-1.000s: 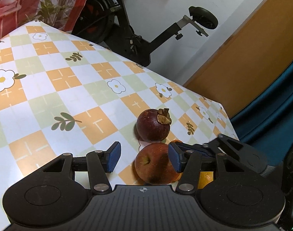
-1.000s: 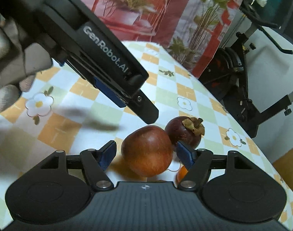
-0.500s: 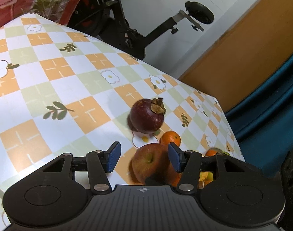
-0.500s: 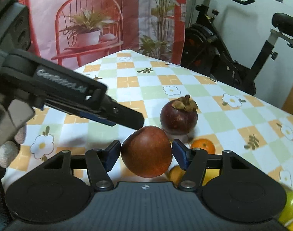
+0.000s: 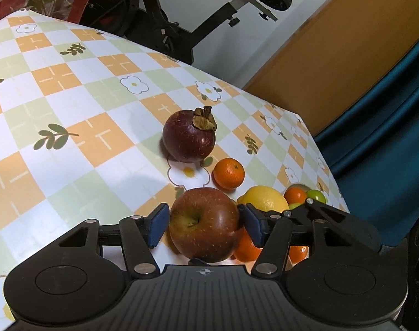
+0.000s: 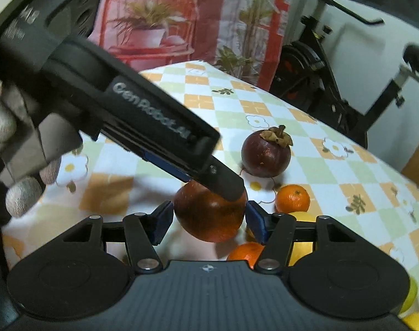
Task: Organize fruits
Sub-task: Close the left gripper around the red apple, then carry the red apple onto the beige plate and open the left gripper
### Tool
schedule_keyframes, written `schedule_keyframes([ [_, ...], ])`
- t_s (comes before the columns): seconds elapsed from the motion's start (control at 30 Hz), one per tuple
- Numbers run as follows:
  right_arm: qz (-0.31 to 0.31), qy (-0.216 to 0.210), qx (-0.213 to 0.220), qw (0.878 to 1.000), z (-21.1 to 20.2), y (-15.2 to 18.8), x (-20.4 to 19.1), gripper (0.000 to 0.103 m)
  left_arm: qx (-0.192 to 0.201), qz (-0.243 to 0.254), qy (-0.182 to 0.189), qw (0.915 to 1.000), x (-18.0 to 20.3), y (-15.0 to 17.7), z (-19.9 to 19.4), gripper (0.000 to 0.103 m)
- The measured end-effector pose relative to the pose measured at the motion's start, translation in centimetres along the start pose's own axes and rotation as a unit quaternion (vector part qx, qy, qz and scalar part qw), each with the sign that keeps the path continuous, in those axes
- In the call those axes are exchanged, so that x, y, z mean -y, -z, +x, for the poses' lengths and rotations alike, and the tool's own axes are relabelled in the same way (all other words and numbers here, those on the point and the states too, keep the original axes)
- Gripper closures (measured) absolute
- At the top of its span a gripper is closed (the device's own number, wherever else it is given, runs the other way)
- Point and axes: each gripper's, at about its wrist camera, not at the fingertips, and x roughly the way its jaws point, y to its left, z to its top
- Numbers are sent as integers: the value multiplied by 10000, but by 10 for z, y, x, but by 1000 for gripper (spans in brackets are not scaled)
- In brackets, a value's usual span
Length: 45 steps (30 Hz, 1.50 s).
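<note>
Left wrist view: the left tongs [image 5: 202, 222] straddle a red apple [image 5: 205, 222] over the checked tabletop [image 5: 71, 104]; the left pad stands just off the skin, so whether they grip is unclear. Beyond lie a mangosteen [image 5: 188, 139], a tangerine [image 5: 228, 173] and a lemon [image 5: 263, 200].

Right wrist view: the right tongs [image 6: 208, 219] are clenched on the apple [image 6: 206, 218], both blue pads against its sides. The left tongs [image 6: 165, 138] reach in from the upper left, their tip touching the apple's top. The mangosteen [image 6: 266, 154] sits behind, the tangerine [image 6: 292, 198] nearer.

Glossy apple [image 5: 204, 223] (smooth skin), matt mangosteen [image 5: 188, 140]
</note>
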Motion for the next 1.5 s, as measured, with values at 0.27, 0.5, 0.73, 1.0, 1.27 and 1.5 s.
schedule_keyframes([
  [0.27, -667, 155, -24, 9977, 13, 2, -11, 38, 37, -73, 71, 9999, -4, 1, -2, 41],
  [0.5, -903, 219, -7, 9957, 19, 3, -12, 38, 37, -381, 222, 9990, -13, 3, -2, 40],
  [0.73, -314, 106, 39, 9994, 15, 3, -5, 38, 68, -362, 219, 9991, -12, 10, -4, 38],
  [1.0, 680, -121, 79, 9976, 8, 1, 7, 39, 21, -408, 290, 9987, -14, 13, -1, 38],
  [1.27, 884, -138, 230, 9957, -2, 3, 6, 39, 59, -65, 126, 9999, 2, 18, -8, 38],
  [1.5, 1085, -82, 604, 9922, -27, 11, 9, 39, 153, 330, 63, 9993, 30, 14, -19, 38],
])
